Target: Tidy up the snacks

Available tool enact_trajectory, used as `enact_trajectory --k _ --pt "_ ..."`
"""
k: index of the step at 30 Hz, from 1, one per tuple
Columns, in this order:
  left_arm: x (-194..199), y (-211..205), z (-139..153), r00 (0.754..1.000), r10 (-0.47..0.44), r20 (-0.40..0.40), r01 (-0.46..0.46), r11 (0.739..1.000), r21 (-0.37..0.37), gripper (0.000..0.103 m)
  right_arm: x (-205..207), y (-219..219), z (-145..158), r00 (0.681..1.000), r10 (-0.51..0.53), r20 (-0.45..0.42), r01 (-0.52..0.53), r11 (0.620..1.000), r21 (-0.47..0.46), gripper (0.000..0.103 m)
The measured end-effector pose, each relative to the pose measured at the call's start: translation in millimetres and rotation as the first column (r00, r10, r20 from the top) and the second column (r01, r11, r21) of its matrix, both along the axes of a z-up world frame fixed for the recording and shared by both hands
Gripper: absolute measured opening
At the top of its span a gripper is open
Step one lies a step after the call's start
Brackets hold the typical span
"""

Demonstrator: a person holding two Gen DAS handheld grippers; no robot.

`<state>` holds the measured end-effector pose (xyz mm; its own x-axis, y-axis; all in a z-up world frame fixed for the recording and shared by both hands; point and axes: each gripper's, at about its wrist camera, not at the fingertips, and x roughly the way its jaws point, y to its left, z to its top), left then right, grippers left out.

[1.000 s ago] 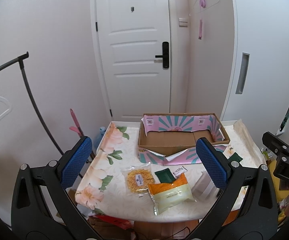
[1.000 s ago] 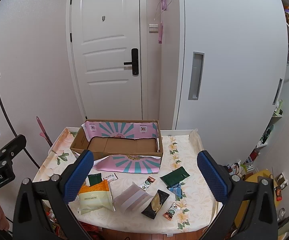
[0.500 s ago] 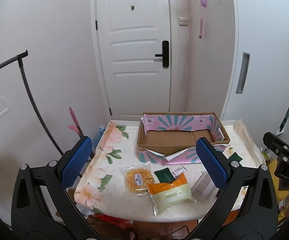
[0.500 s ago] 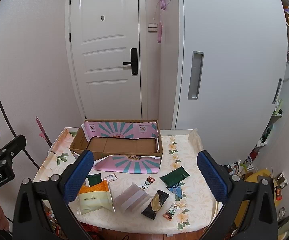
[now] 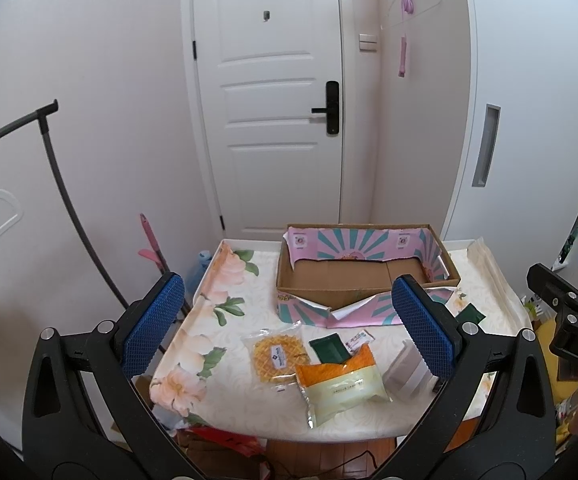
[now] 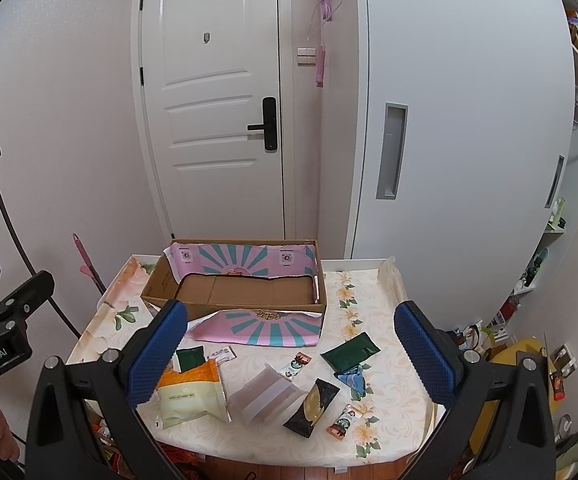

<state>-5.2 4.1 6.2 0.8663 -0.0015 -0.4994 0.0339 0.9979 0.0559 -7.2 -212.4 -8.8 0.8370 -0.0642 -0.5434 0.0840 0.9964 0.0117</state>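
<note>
An open cardboard box (image 5: 365, 280) with pink and teal flaps stands at the back of the table (image 5: 225, 304); it also shows in the right wrist view (image 6: 245, 288). In front of it lie a round waffle pack (image 5: 279, 356), an orange and cream bag (image 5: 341, 382), a dark green packet (image 5: 327, 350) and a pale striped pouch (image 6: 263, 398). A black and gold bar (image 6: 313, 408) and another green packet (image 6: 351, 354) lie further right. My left gripper (image 5: 289, 328) and right gripper (image 6: 293, 360) are both open and empty, above the table's front edge.
A white door (image 6: 217, 120) and a wardrobe (image 6: 469, 140) stand behind the table. A black rack pole (image 5: 65, 200) and a pink mop handle (image 5: 151, 244) stand to the left. Small sachets (image 6: 345, 422) lie near the front right. Clutter sits on the floor at the right.
</note>
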Motion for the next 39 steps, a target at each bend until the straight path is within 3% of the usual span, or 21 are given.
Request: enact_trajectory --k 31,39 --pt "0.3 5.3 -3.4 1.000 0.002 -0.012 -0.002 1.000 -0.010 0.103 -1.2 -0.2 0.7 1.000 -0.002 0.000 0.002 1.000 0.002 0.103" --pt "6.7 3.3 -8.5 0.996 -0.069 -0.048 0.067 0.997 -0.027 0.103 -2.5 -3.6 -2.7 0.999 -0.049 -0.023 0.049 0.999 0.001 0.103"
